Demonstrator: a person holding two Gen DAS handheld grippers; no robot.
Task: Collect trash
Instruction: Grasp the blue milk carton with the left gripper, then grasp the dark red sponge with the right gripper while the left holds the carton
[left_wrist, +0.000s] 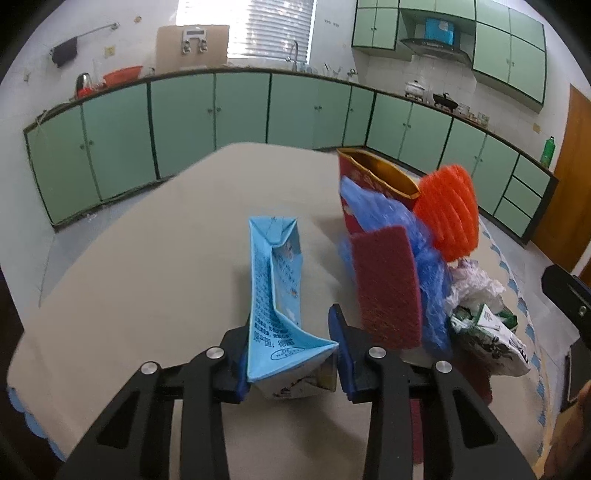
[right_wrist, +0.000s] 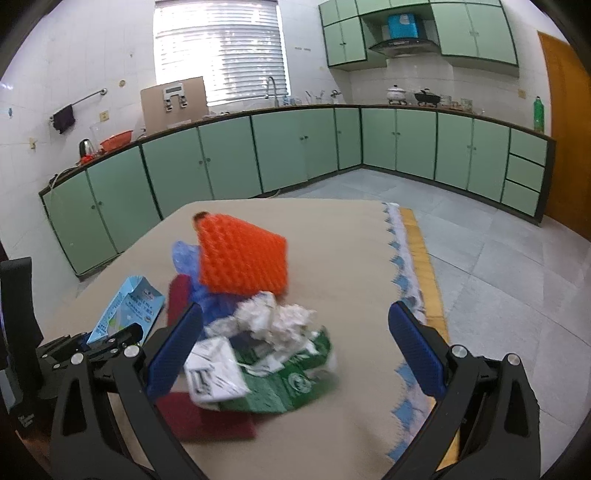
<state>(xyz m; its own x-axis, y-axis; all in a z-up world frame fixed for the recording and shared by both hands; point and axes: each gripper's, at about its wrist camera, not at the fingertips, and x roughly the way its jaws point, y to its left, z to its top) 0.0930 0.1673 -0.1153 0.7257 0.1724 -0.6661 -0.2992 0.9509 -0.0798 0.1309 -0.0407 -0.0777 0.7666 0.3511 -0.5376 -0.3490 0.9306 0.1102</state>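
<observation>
One light-blue carton (left_wrist: 275, 291) sits clamped between the pads of the left gripper (left_wrist: 291, 365), above the beige table (left_wrist: 129, 266); flattened and light, it is probably best pinched at its stiff folded base, as here. The right gripper (right_wrist: 295, 350) hangs with fingers wide apart over the trash pile: one green carton (right_wrist: 291, 387), one crumpled white paper (right_wrist: 273, 317), one blue plastic bag (right_wrist: 188, 258), two maroon scouring pads (right_wrist: 207, 421), one orange sponge (right_wrist: 243, 254), all soft and light.

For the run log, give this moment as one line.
left gripper: shut on blue carton | right gripper: open over trash pile
</observation>
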